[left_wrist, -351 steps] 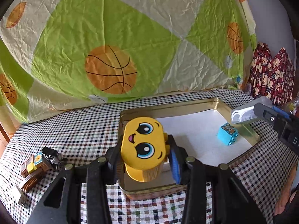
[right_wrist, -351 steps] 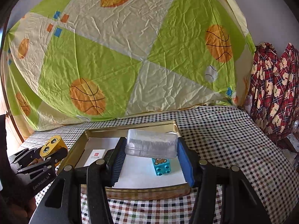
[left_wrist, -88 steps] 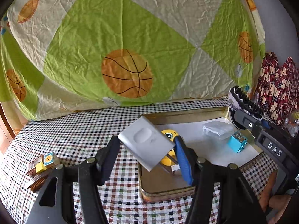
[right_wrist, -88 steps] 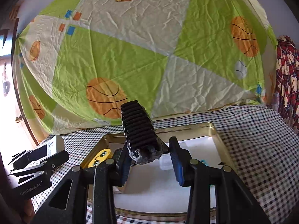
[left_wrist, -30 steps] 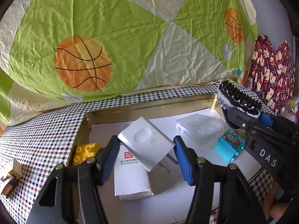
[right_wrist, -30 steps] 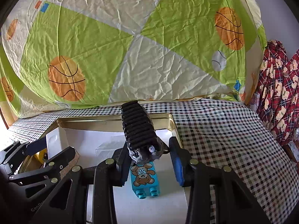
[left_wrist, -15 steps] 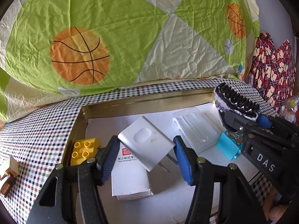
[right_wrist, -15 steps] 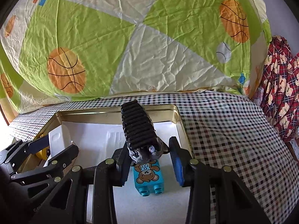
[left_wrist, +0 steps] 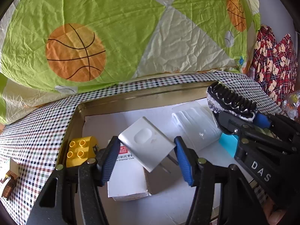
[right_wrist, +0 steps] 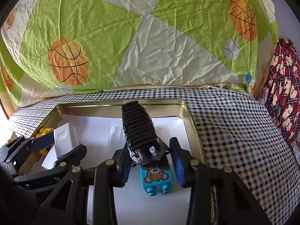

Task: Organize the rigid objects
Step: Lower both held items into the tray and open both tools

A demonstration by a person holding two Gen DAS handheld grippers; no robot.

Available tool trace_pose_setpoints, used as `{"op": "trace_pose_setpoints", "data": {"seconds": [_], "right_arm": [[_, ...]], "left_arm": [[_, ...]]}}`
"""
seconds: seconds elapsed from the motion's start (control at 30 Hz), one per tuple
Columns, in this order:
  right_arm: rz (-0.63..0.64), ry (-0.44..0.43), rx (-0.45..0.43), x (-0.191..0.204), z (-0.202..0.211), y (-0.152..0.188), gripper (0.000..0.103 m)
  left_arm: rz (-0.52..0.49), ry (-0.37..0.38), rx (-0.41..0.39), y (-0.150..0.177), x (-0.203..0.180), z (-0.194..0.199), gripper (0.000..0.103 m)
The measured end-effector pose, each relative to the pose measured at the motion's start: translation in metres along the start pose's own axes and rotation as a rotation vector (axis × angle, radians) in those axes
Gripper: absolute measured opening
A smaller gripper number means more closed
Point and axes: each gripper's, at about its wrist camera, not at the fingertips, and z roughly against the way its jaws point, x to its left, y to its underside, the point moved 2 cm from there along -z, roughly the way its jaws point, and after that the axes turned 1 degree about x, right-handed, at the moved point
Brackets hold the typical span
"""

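Observation:
My left gripper (left_wrist: pixel 147 158) is shut on a white plug-in charger (left_wrist: pixel 148 143), tilted, just above a white carton (left_wrist: pixel 125 176) inside the gold tin tray (left_wrist: pixel 131 97). My right gripper (right_wrist: pixel 151 164) is shut on a black ribbed hair clip (right_wrist: pixel 137 129) and holds it above a blue bear brick (right_wrist: pixel 156 176) at the tray's right side. The right gripper with the clip (left_wrist: pixel 231 101) also shows in the left wrist view. A yellow brick (left_wrist: pixel 79 150) lies at the tray's left wall. A clear plastic case (left_wrist: pixel 193 125) lies in the middle.
The tray stands on a checked tablecloth (right_wrist: pixel 234 123). A green basketball-print sheet (left_wrist: pixel 93 37) hangs behind. Small brown and yellow toy pieces (left_wrist: pixel 7 183) lie on the cloth left of the tray. A red bear-print cloth (left_wrist: pixel 271 60) hangs at the right.
Both grippers have come slightly lower and closer over the tray, each still holding its object. The blue brick sits nearer under the right gripper.

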Motion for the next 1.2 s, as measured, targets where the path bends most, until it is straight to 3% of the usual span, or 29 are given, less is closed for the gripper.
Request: {"op": "trace_pose_setpoints", "data": {"seconds": [0.53,0.6,0.67,0.73,0.93,1.2], "right_arm": [[0.001,0.006,0.018,0.001,-0.004,-0.001,0.043],[-0.004,0.008,0.021,0.001,-0.004,-0.001,0.048],[-0.013,0.016,0.012,0.0,-0.002,-0.001,0.075],[-0.029,0.016,-0.013,-0.003,0.003,-0.001,0.08],[-0.084,0.038,-0.094,-0.012,0.016,-0.002,0.08],[-0.148,0.07,-0.204,-0.025,0.034,-0.007,0.08]], "left_arm": [[-0.033,-0.016,0.019,0.002,-0.001,-0.003,0.059],[-0.034,-0.018,0.023,0.002,0.0,-0.004,0.06],[-0.035,-0.017,0.016,0.003,-0.001,-0.002,0.061],[-0.038,-0.03,0.008,0.002,-0.001,-0.001,0.071],[-0.034,-0.028,-0.043,0.002,0.0,0.009,0.099],[0.002,-0.028,-0.064,0.002,0.005,0.012,0.1]]}}
